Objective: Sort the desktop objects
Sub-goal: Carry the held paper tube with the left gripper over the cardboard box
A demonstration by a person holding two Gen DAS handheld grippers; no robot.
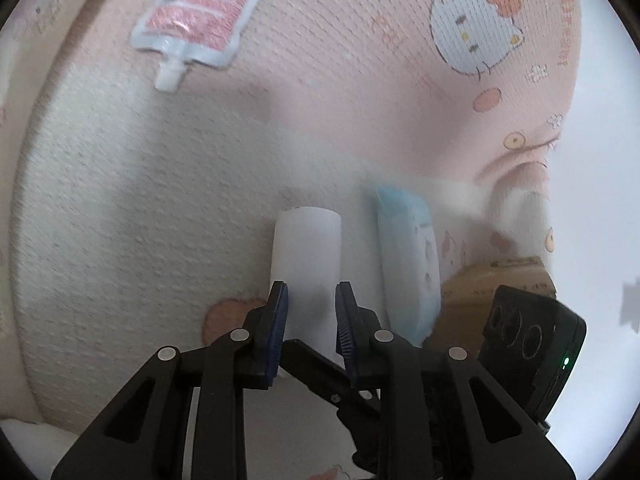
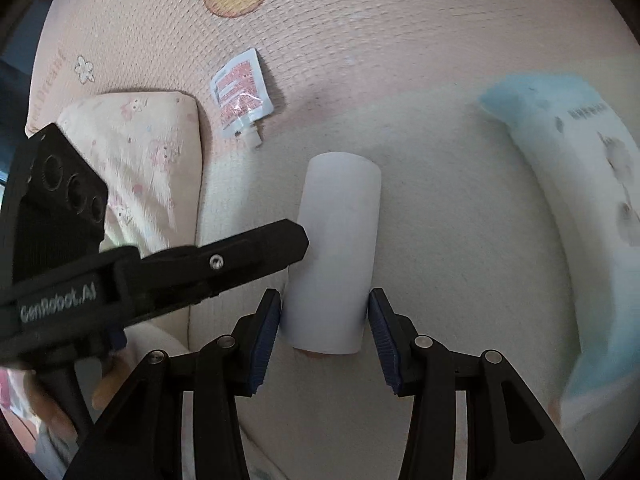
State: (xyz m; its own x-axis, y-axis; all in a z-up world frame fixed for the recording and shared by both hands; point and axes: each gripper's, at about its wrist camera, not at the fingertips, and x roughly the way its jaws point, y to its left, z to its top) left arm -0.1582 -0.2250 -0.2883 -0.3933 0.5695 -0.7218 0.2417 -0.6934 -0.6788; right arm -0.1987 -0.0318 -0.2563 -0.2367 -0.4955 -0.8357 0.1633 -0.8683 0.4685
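Left gripper point(image 1: 311, 320) clamps the white tube point(image 1: 307, 256), lower centre; pouch point(image 1: 196, 28) upper left. Right gripper point(image 2: 324, 332) also pinches the tube point(image 2: 336, 256), centre. Advise releasing one grip before carrying.

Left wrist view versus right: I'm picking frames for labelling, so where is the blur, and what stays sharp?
Left wrist view: the blue pack and the cardboard box smear with motion blur at right, while the left tongs stay crisp. Right wrist view: the blue pack and pillow streak, the white cylinder reads clearly; both views bend at the fisheye edges.
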